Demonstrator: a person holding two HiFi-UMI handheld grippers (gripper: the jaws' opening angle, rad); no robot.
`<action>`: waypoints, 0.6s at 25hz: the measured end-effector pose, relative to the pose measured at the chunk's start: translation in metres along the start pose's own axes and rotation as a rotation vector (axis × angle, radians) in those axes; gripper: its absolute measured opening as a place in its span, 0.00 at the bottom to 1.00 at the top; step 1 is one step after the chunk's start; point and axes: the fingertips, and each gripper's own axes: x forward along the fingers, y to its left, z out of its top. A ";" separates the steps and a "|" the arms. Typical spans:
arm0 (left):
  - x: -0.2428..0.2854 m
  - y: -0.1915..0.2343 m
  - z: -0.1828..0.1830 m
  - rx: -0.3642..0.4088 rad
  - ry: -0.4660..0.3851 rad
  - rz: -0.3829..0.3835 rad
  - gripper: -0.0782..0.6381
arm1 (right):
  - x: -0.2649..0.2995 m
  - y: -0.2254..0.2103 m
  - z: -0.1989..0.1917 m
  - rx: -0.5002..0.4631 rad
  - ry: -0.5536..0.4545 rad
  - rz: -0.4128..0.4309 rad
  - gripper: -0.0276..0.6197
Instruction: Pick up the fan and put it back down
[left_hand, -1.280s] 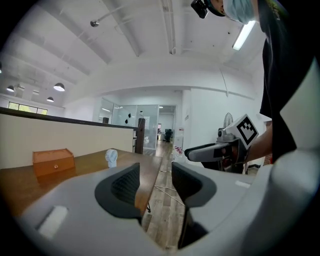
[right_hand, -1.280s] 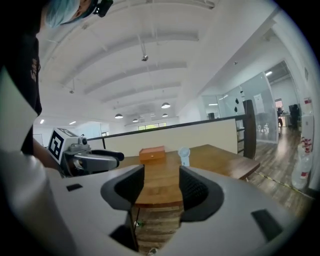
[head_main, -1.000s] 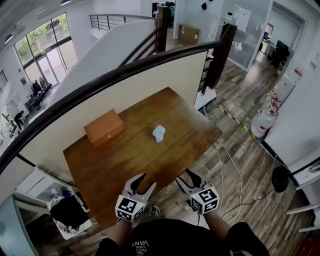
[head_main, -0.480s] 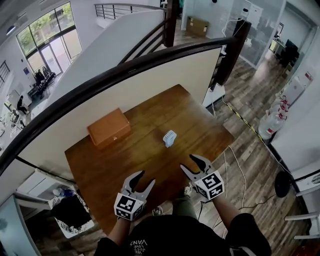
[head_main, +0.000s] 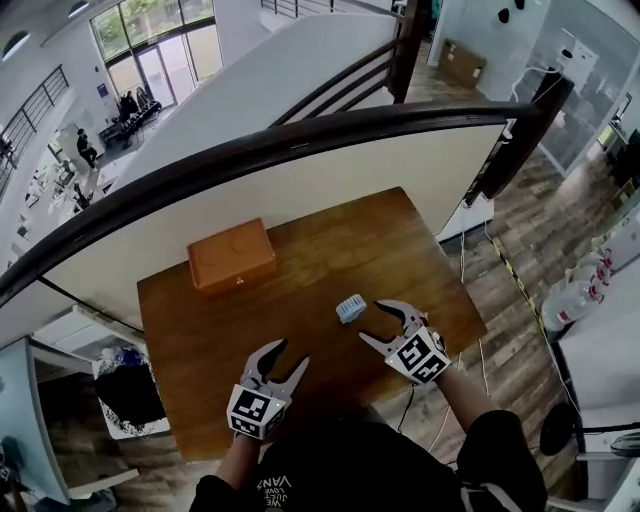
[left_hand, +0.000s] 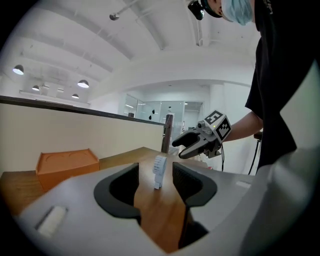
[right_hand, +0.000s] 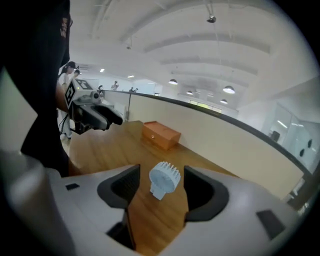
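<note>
Reaching for the fan (head_main: 350, 308) with the right gripper (head_main: 375, 322), now just beside it, jaws opening wide and nothing pressed yet. Standing upright right of centre on the table (head_main: 290, 300), well apart from the box (head_main: 231, 255) at upper left. Holding the left gripper (head_main: 287, 357) at lower centre, jaws apart and empty. Could tip the fan with a leading fingertip, given its narrow base, or pinch the ribbed rim off-centre and twist it. Compared with a moment earlier: closer to the fan, rolled, jaws wider on the right; further over the table on the left.
</note>
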 end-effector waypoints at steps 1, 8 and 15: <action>0.007 0.002 0.000 -0.002 0.003 0.021 0.38 | 0.007 -0.007 -0.001 -0.031 0.013 0.042 0.42; 0.038 0.012 -0.003 -0.047 0.011 0.154 0.38 | 0.055 -0.017 -0.012 -0.272 0.072 0.377 0.45; 0.051 0.011 -0.006 -0.089 0.015 0.249 0.38 | 0.076 0.001 -0.028 -0.461 0.112 0.616 0.45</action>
